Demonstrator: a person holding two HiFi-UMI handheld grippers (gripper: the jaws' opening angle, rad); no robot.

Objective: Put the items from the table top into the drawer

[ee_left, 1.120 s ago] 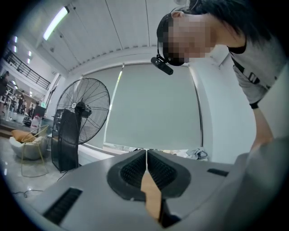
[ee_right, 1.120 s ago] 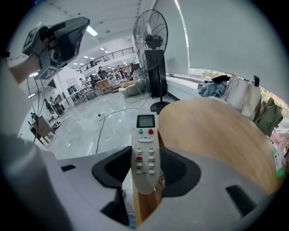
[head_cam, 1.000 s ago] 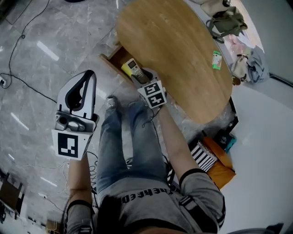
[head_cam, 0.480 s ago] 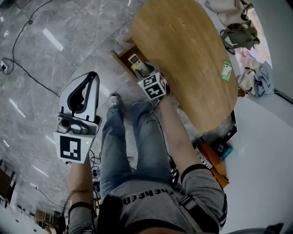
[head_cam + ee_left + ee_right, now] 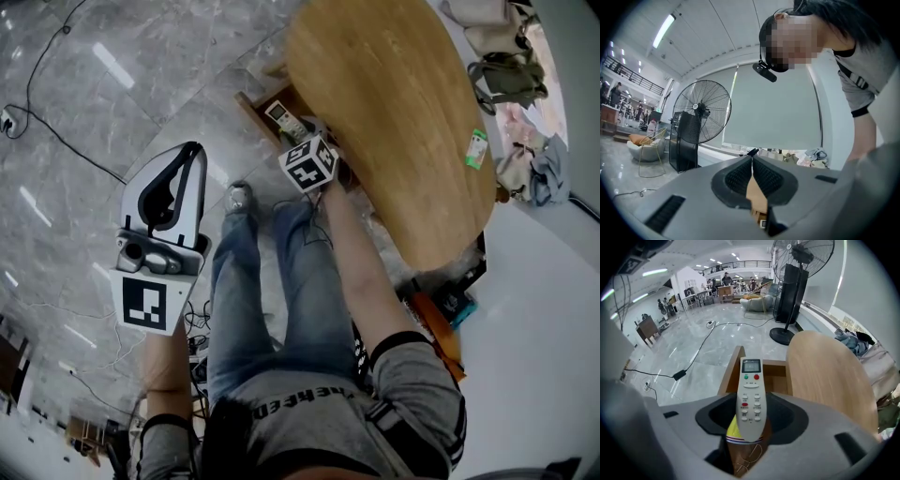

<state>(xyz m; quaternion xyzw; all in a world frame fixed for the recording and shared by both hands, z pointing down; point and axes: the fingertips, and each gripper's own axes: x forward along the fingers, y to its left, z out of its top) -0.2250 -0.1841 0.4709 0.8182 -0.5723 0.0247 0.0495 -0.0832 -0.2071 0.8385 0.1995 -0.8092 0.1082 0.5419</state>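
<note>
A white remote control (image 5: 749, 397) with red and green buttons is gripped in my right gripper (image 5: 751, 420), which is shut on its lower half. It hangs over the open wooden drawer (image 5: 776, 372) under the edge of the oval wooden table (image 5: 829, 376). In the head view the remote (image 5: 283, 117) and right gripper (image 5: 298, 136) sit above the drawer (image 5: 261, 101). Something yellow (image 5: 732, 428) shows below the remote. A small green item (image 5: 477, 148) lies on the table (image 5: 394, 103). My left gripper (image 5: 187, 155) is raised away from the table, jaws shut (image 5: 752, 157) on nothing.
Bags and clothes (image 5: 511, 66) are piled beyond the table's far edge. Cables (image 5: 56, 131) run over the grey marble floor. The person's legs (image 5: 272, 281) stand just before the drawer. Orange and striped things (image 5: 436, 323) lie under the table's near end.
The head view has swung so the table sits further right. My right gripper keeps the remote over the drawer. The left gripper stays raised and shut.
</note>
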